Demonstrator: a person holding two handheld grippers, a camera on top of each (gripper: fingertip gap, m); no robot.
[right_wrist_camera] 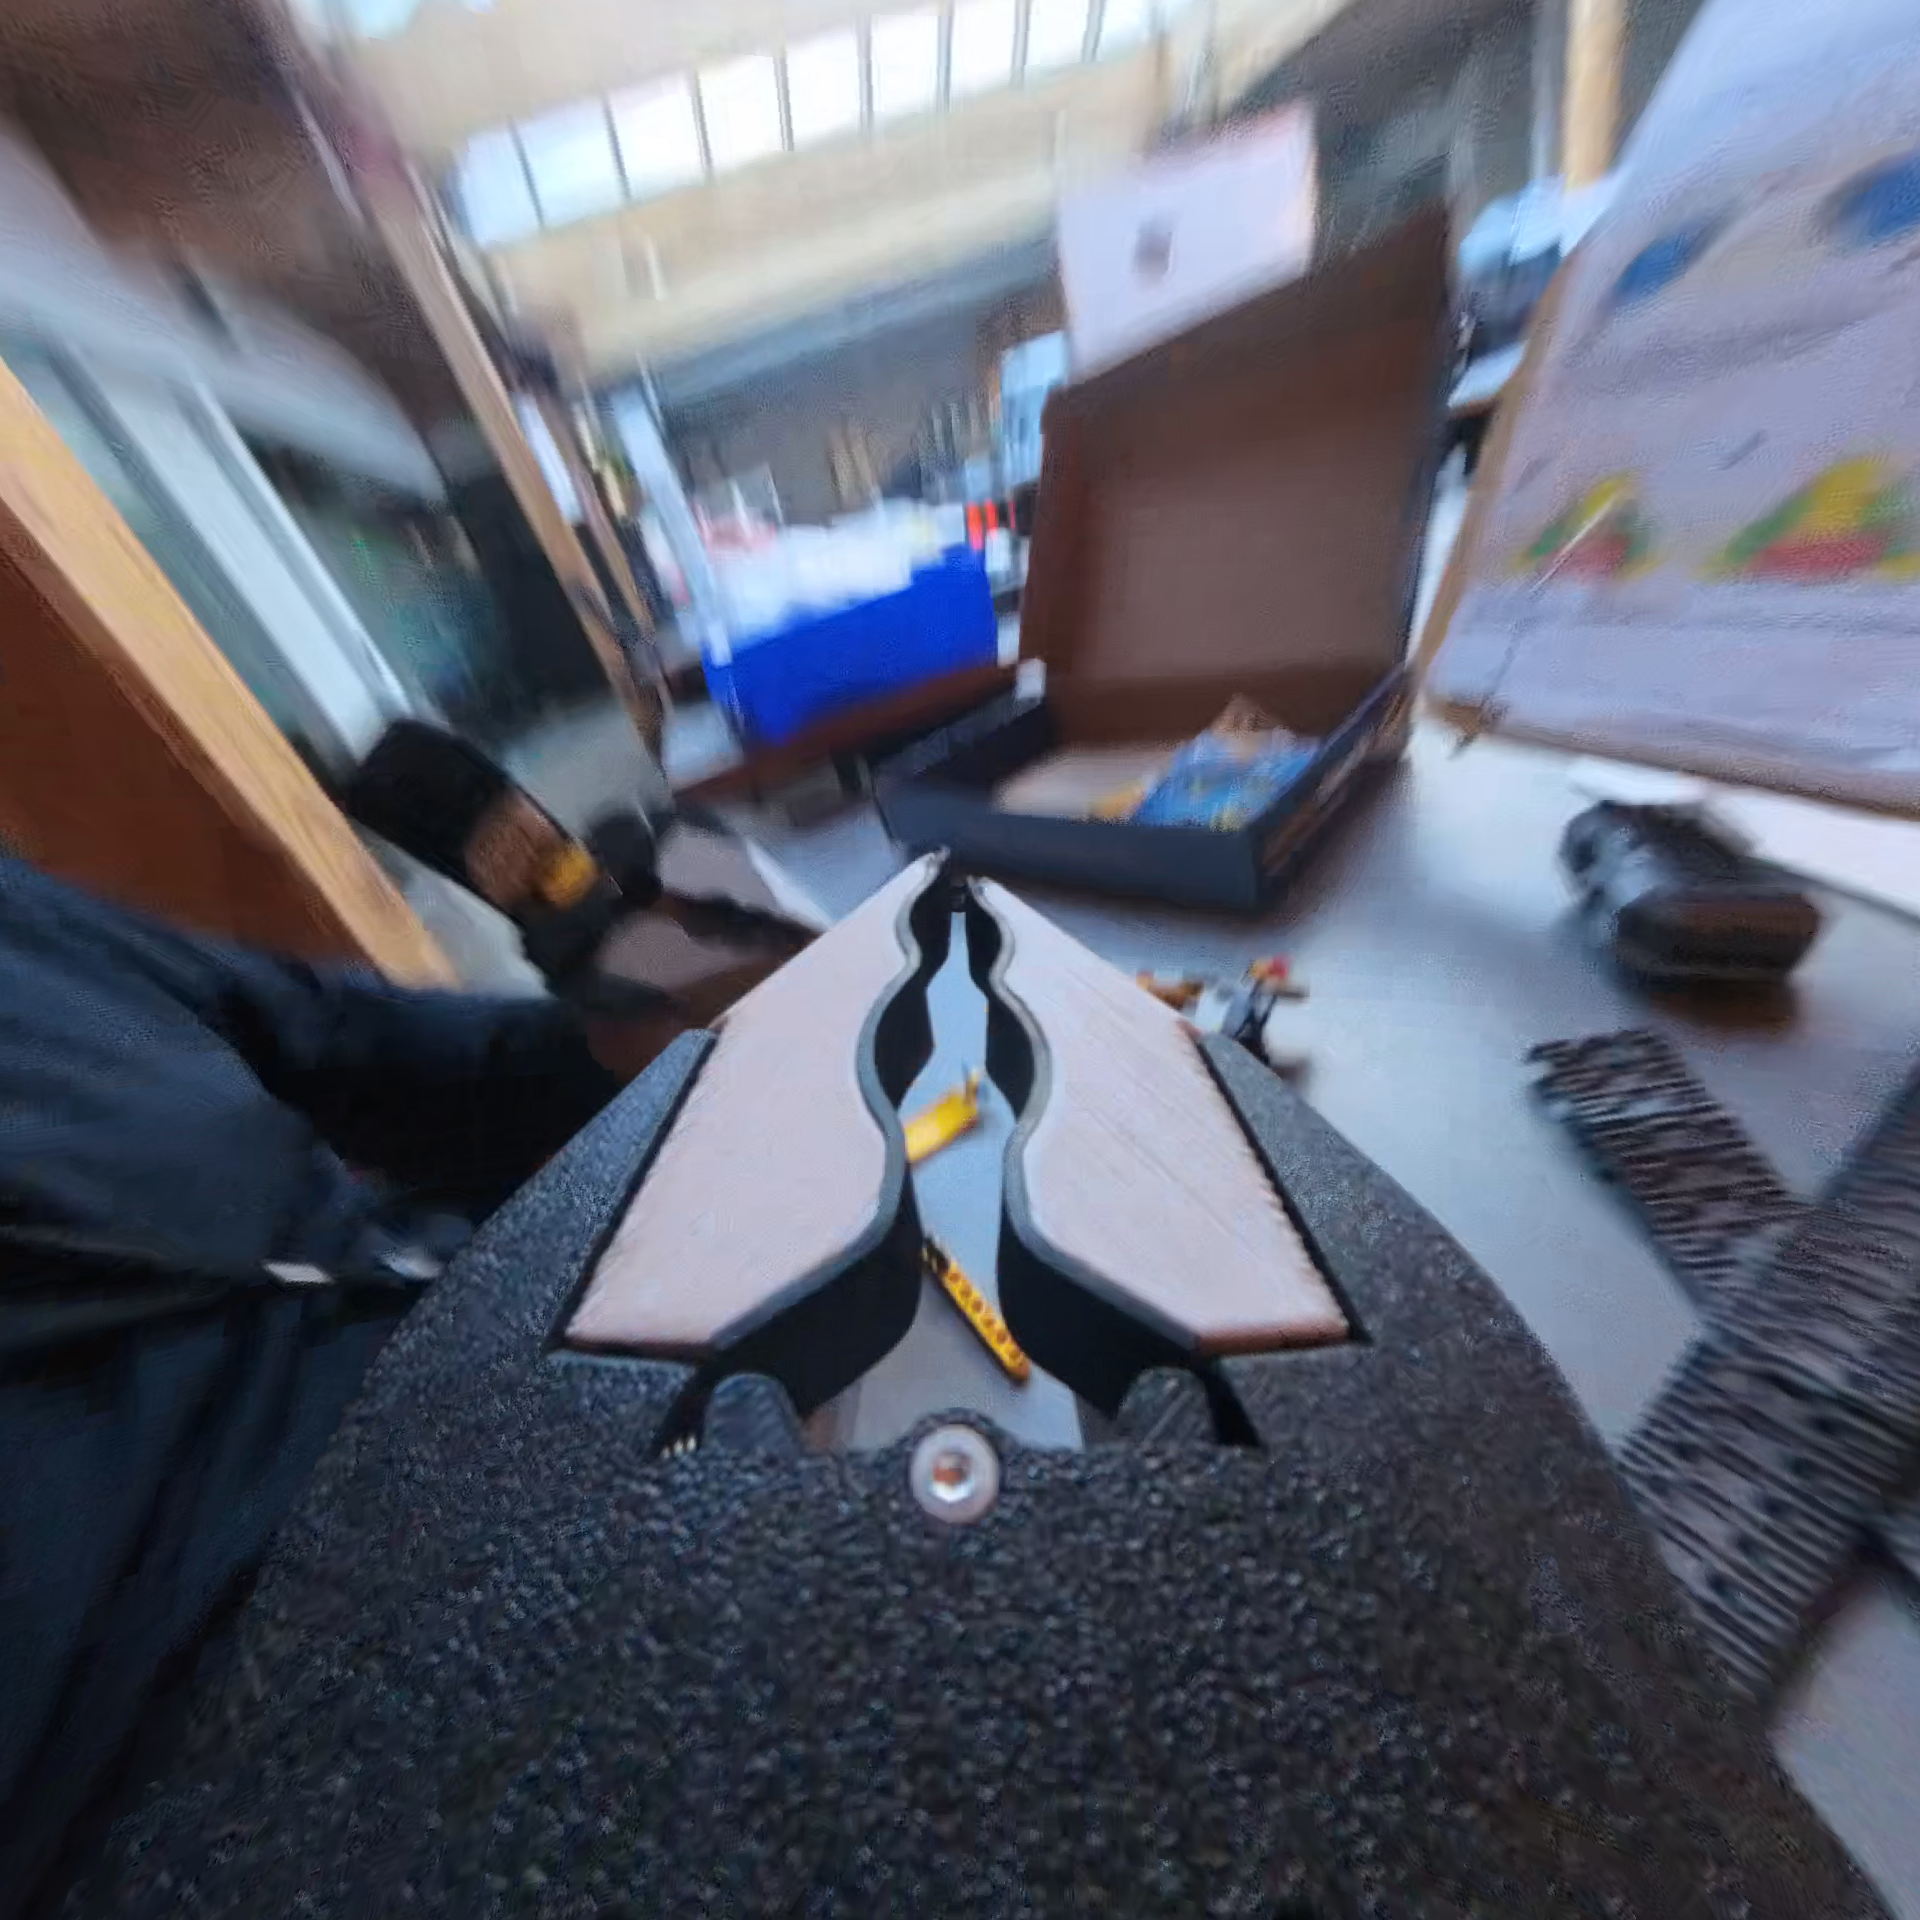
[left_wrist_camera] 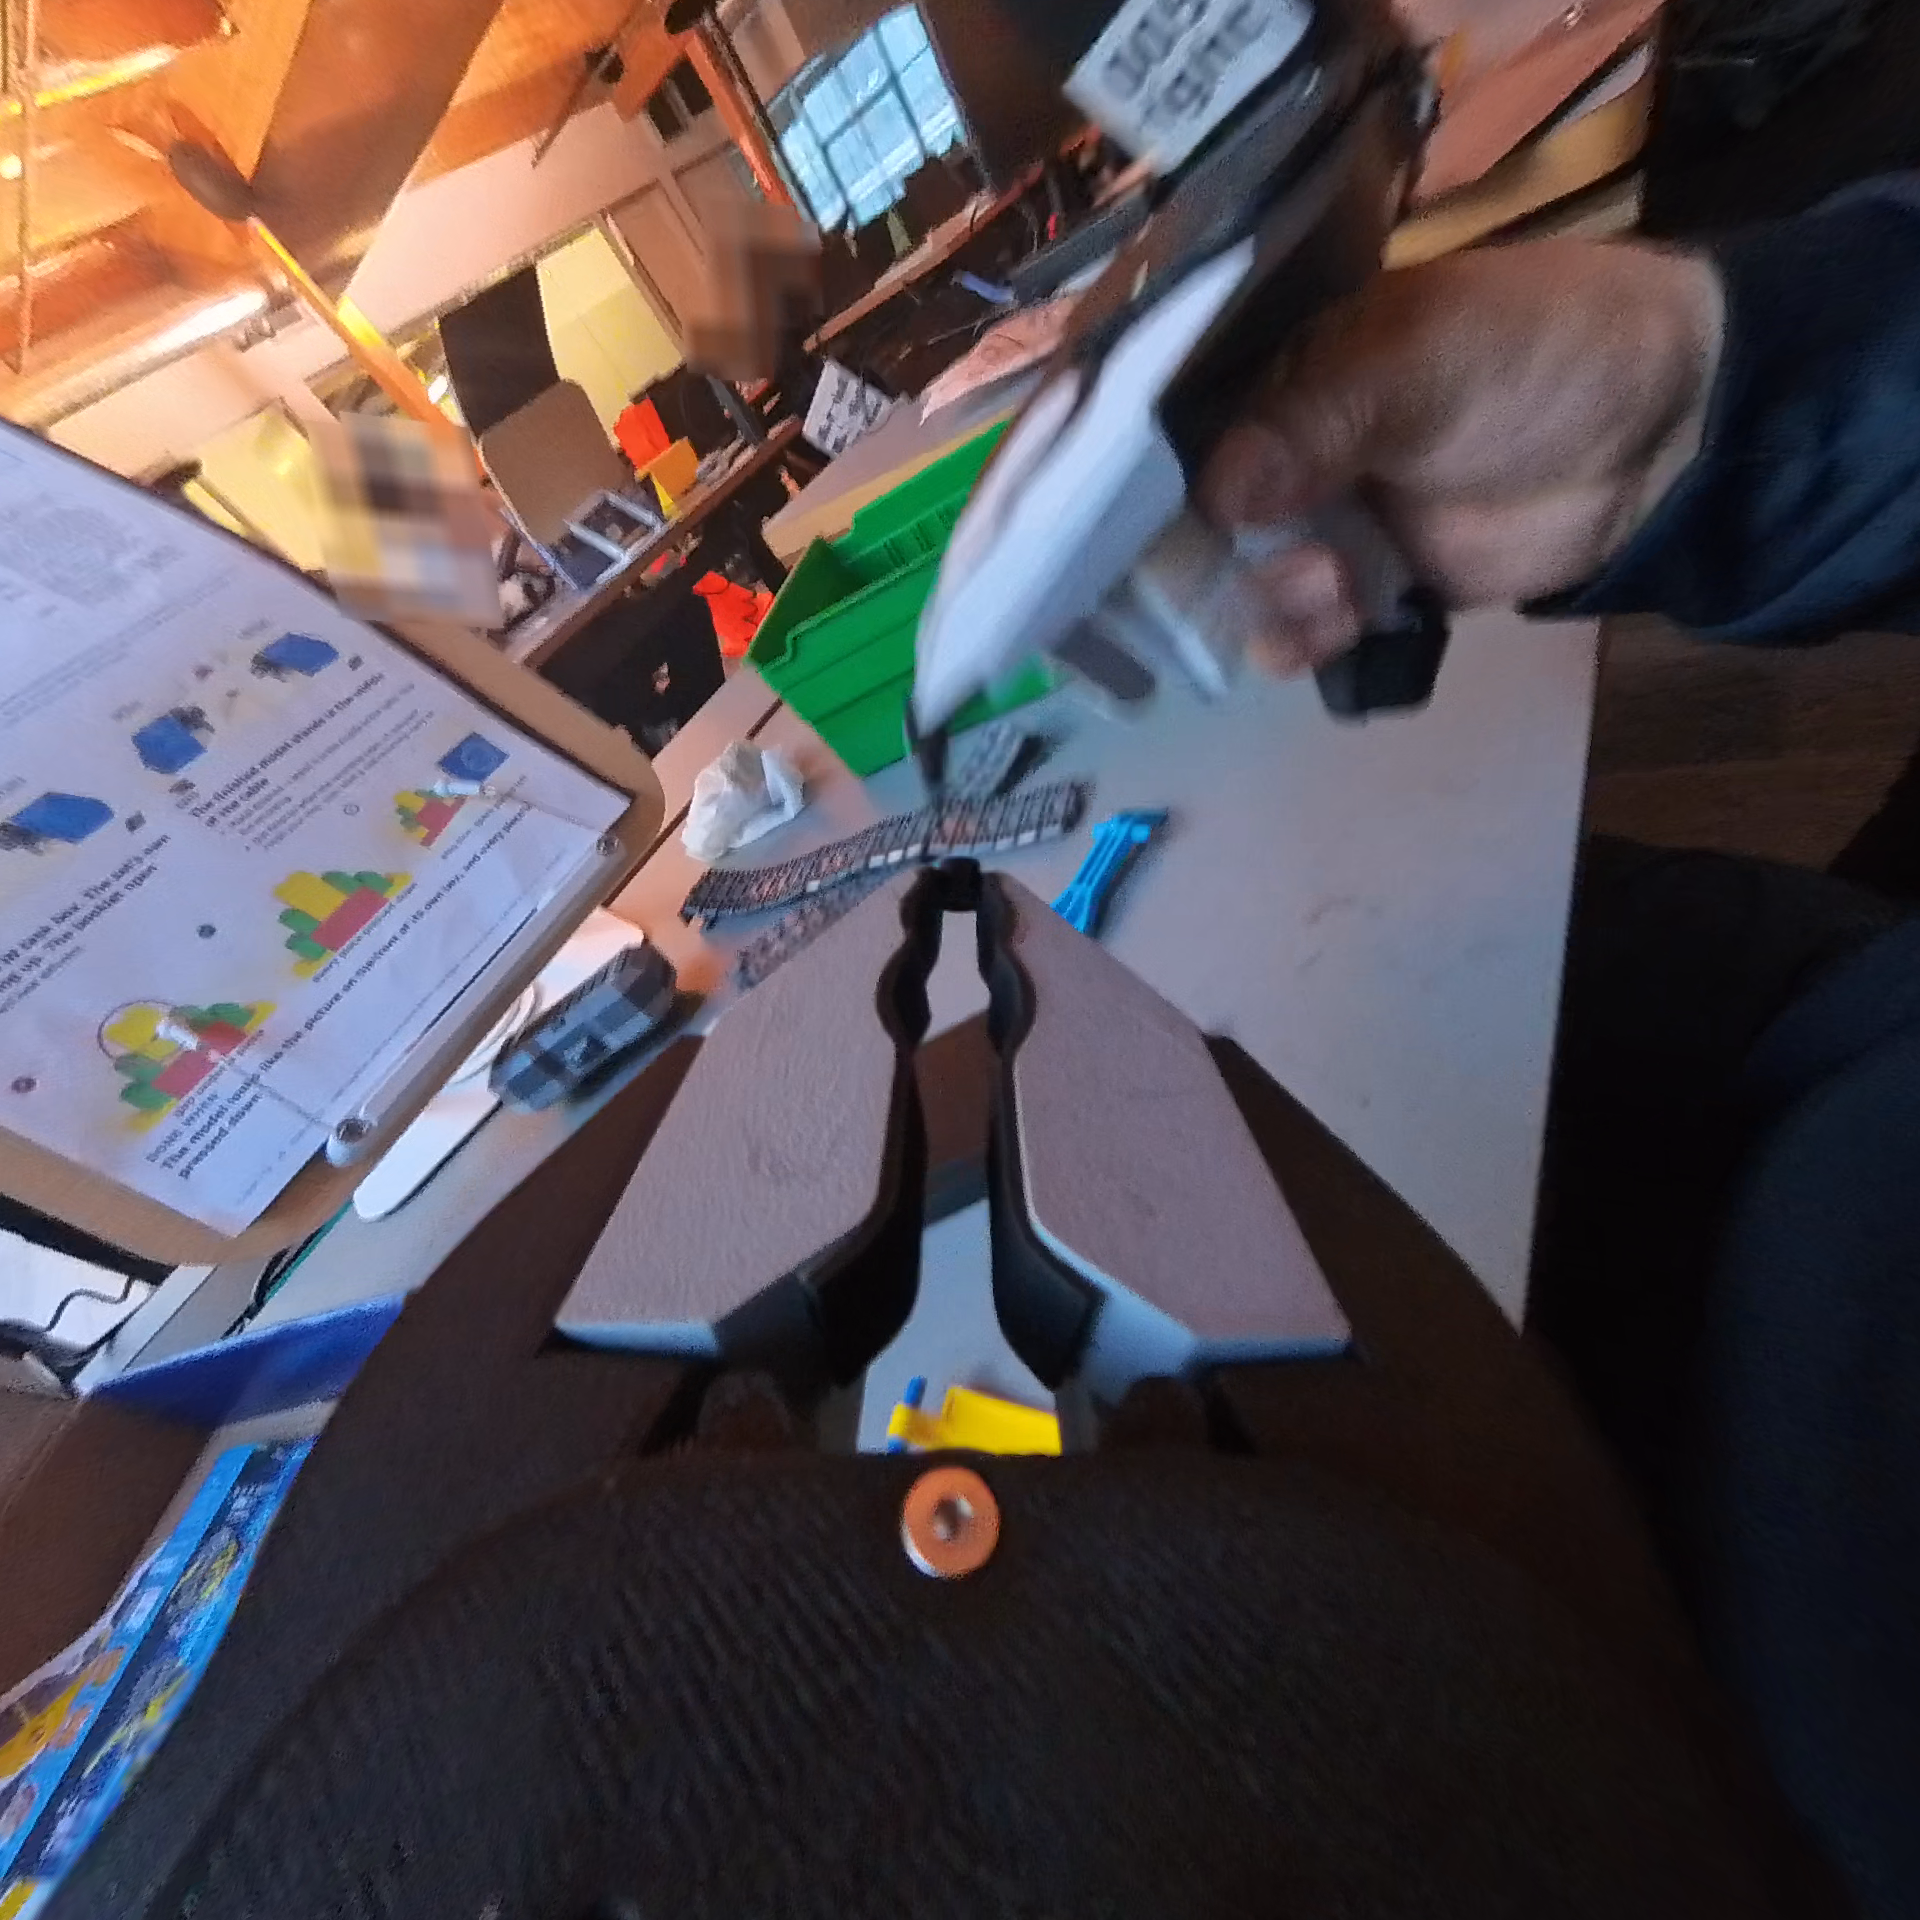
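Left tongs [left_wrist_camera: 953, 883] are drawn in to a narrow slit, tips all but meeting just short of a long grey studded strip [left_wrist_camera: 904, 844] at twelve o'clock. Something small and dark sits at the tips; we cannot tell whether it is a pinched piece or only the pads. Right tongs [right_wrist_camera: 954, 888] are closed the same way, again with a dark speck at the tips that blur keeps us from naming. In the left wrist view they come down from one o'clock, held in a hand [left_wrist_camera: 1475, 436], their nose at or just above the strip.

Through the left tongs' gap we see a yellow piece [left_wrist_camera: 977, 1421] on the table [left_wrist_camera: 1351, 883]. A blue piece [left_wrist_camera: 1107, 862] lies just beside the strip at one o'clock, a crumpled white wrapper [left_wrist_camera: 743, 795] at eleven, and a green bin [left_wrist_camera: 862, 644] beyond it. A grey ribbed wheel [left_wrist_camera: 587, 1023] lies at nine.

Under the right tongs lie two yellow beams [right_wrist_camera: 977, 1320]; an open cardboard box [right_wrist_camera: 1195, 623] stands at one o'clock and more dark strips [right_wrist_camera: 1662, 1143] at three.

Printed text and brick pictures cover the sheet on a board [left_wrist_camera: 260, 831] at nine o'clock; a lettered tag rides the right tongs. We leave both unread.
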